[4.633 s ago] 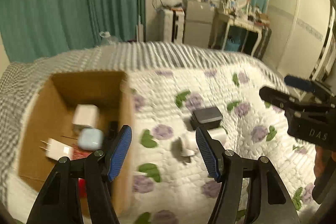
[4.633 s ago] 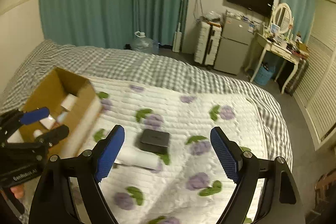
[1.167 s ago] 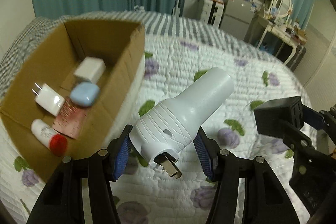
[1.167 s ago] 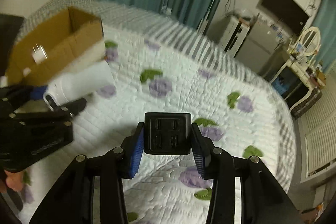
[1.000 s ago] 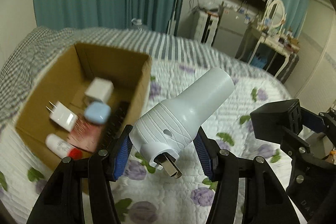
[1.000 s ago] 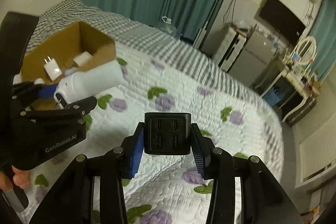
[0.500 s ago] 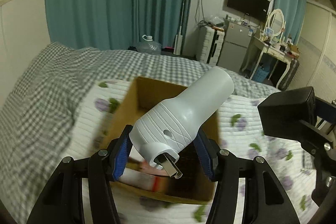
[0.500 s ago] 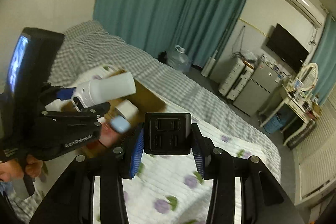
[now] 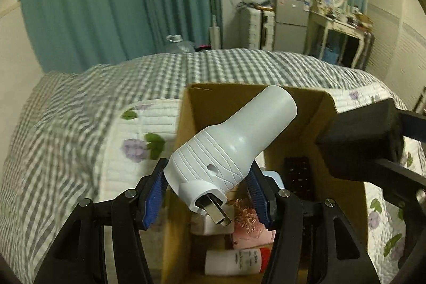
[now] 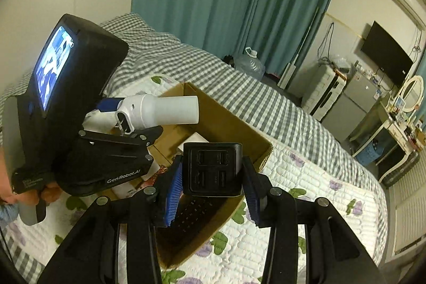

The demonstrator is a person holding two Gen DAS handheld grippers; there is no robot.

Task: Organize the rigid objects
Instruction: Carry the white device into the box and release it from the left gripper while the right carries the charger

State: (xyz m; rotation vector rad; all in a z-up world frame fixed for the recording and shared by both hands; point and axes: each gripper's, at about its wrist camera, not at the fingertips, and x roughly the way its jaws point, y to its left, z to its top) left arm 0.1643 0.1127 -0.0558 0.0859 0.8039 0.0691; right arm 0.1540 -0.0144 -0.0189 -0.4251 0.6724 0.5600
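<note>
A: Cardboard box (image 9: pixel 323 108) had come under both tools since a second ago; before that they hung over the quilted bed (image 9: pixel 138 124), off to the box's side.

B: Meaning for the task?

A: Carrying looked finished, release not yet done. Left tongs (image 9: pixel 207 189) stayed clamped on the white plug adapter (image 9: pixel 234 148), prongs toward the camera, held above the box's open top. Right tongs (image 10: pixel 211 178) stayed clamped on the black USB charger block (image 10: pixel 213 169), also above the box, nearer its right wall.

B: Contents?

A: Partly masked. Left view showed a white tube with a red cap (image 9: pixel 234 261), a pink packet (image 9: pixel 251 224), a dark ribbed thing (image 9: pixel 298 177) I couldn't identify, and a pale blue edge behind the right pad. The adapter covered the middle of the floor.

B: Anything else unclear?

A: Free floor space for two more items couldn't be judged. Bedding at left was motion-blurred.
</note>
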